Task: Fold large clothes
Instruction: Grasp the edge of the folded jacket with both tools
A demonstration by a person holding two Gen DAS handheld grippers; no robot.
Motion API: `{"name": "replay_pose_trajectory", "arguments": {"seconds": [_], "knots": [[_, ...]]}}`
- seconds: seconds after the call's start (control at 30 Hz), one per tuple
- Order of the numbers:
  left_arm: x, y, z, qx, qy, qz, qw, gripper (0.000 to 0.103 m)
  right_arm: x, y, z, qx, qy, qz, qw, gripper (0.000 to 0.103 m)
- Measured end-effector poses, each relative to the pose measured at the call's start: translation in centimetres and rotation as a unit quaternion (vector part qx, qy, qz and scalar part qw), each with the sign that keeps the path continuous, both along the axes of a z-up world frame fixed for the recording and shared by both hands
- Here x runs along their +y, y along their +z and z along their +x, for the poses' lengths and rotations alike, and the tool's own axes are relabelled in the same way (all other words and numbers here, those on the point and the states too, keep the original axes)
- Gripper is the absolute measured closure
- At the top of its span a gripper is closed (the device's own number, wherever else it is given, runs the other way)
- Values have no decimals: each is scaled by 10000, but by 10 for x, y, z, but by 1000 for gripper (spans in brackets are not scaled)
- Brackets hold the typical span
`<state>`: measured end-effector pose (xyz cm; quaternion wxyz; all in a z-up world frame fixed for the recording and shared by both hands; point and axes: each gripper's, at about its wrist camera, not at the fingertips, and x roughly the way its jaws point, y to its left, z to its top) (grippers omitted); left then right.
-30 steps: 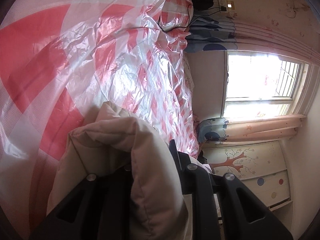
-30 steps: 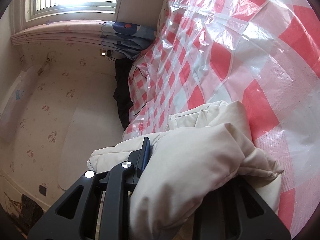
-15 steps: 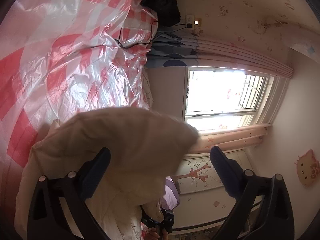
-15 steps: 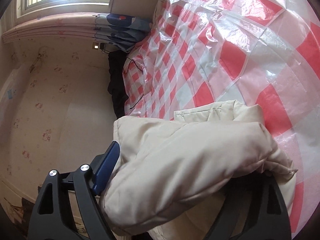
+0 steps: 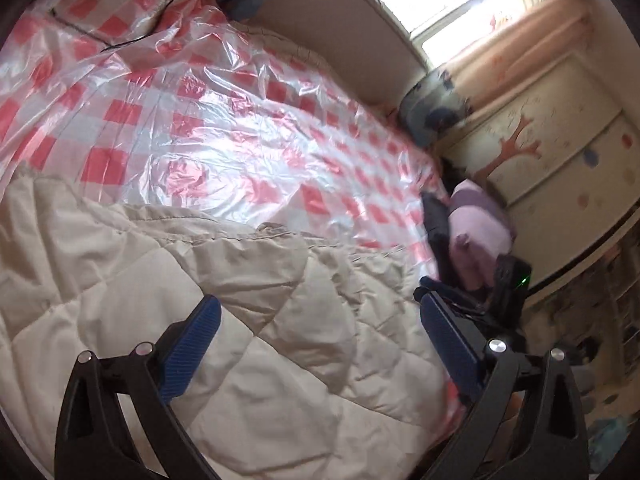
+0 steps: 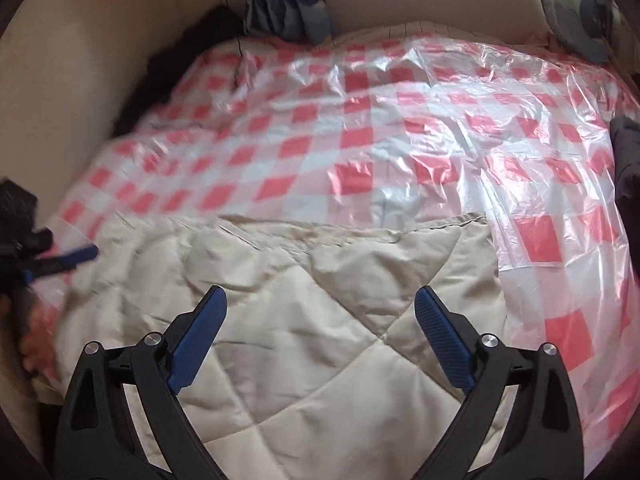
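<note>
A cream quilted garment lies spread flat on the bed, over a red-and-white checked plastic sheet. It also shows in the right wrist view, its far edge running straight across. My left gripper hangs open and empty above the garment. My right gripper is also open and empty above it. The other gripper shows at the left edge of the right wrist view, and at the right of the left wrist view.
The checked plastic sheet covers the bed beyond the garment. A headboard wall and patterned pillows stand at the far side. A painted cabinet and a window are on the right. A dark cloth lies at the right edge.
Both grippers let go of the bunched cream garment and opened wide. The garment dropped and now lies flat on the bed. Both cameras swung to look down over it.
</note>
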<state>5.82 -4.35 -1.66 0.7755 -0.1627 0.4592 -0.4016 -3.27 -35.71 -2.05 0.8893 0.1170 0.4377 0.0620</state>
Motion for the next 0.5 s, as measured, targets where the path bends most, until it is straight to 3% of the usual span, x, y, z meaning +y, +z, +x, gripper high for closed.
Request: {"name": "replay_pose_trajectory", "arguments": {"seconds": [0.07,0.13,0.27,0.37,0.43,0.5], "knots": [[-24,-18,10,-50,-37,592,9982,8,5,-29,20,378,-51,-384,9985,12],[-36,-41,27,-24,86,1064,9943,8,1,-58,40,620,-147,-469,9969,11],[-33,-70,65,394,557,1195,9905,8,-21,-94,79,958,-487,-159,9941,10],[-35,-81,78,472,733,1364,9868,8,-21,-86,89,1107,-640,-330,9912,11],[-37,-81,76,443,755,1453,9855,8,-9,-52,76,488,-470,-128,9976,11],[-33,-72,73,470,832,1276,9872,8,24,-23,67,69,203,2,9998,11]]}}
